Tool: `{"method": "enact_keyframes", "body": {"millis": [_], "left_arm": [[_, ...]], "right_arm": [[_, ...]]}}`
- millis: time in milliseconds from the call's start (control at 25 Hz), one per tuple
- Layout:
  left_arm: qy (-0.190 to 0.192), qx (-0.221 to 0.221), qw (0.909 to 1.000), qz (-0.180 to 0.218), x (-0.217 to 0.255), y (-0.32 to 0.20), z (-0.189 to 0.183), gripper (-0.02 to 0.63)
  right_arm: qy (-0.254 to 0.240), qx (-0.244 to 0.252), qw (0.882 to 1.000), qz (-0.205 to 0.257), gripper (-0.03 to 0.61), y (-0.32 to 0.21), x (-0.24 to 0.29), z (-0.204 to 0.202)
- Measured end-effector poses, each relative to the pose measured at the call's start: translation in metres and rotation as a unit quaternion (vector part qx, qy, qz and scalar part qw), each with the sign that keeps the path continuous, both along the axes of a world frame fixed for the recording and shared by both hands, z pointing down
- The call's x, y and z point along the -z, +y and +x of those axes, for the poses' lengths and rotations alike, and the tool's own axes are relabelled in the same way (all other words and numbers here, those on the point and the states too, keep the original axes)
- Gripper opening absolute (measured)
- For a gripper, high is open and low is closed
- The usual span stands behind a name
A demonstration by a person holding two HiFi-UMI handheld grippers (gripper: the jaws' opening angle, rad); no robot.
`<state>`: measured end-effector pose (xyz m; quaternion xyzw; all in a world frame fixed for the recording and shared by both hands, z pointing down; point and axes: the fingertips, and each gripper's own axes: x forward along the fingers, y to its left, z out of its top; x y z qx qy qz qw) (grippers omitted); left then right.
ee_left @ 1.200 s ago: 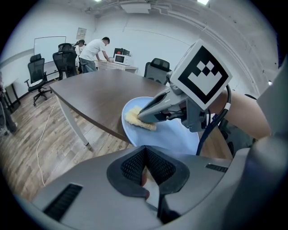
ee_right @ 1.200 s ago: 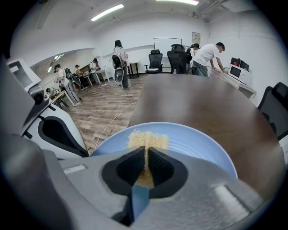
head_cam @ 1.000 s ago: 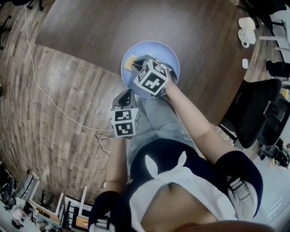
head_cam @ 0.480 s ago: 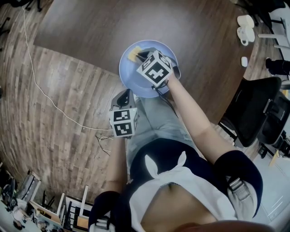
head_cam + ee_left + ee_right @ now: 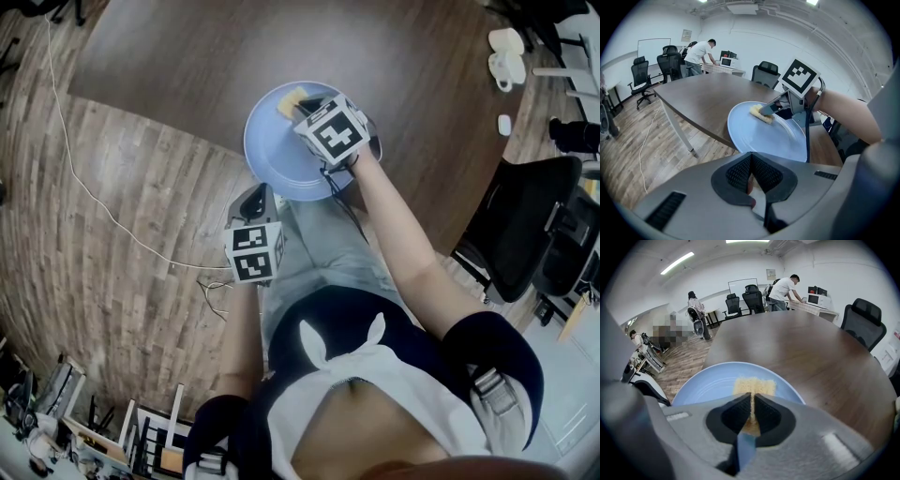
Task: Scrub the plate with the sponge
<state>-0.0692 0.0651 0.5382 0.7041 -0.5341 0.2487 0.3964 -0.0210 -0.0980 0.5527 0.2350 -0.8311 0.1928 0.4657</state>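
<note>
- Lately, the sponge had slid along the far rim of the plate, from its left part towards the right.
- Right gripper: carried that stroke, jaws narrowed onto the sponge's near end.
- Plate: pale blue, straddling the near edge of the table, barely shifted.
- Left gripper: stayed put, jaws drawn together at the plate's near rim, apparently pinching it.
- Reading: scrubbing was under way; the centre and near part probably remained.
- Right gripper view only: sponge seen clamped; the head view hid this under the marker cube.
- Left gripper view only: sponge lay pressed against the plate.
</note>
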Motion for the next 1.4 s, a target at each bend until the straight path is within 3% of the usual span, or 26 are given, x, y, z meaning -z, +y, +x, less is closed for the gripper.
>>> {"method": "enact_keyframes", "body": {"millis": [560,1400], "left_arm": [[-0.004,0.000,1.0000,0.002,0.001,0.000,-0.001,0.003],[-0.027,0.008,0.9996,0.002,0.000,-0.002,0.000,0.003]], "right_arm": [[0.053,-0.050,0.997,-0.023,0.021,-0.002,-0.001,0.050],[0.063,-0.052,0.996,-0.041,0.021,0.043,-0.005,0.096]]}}
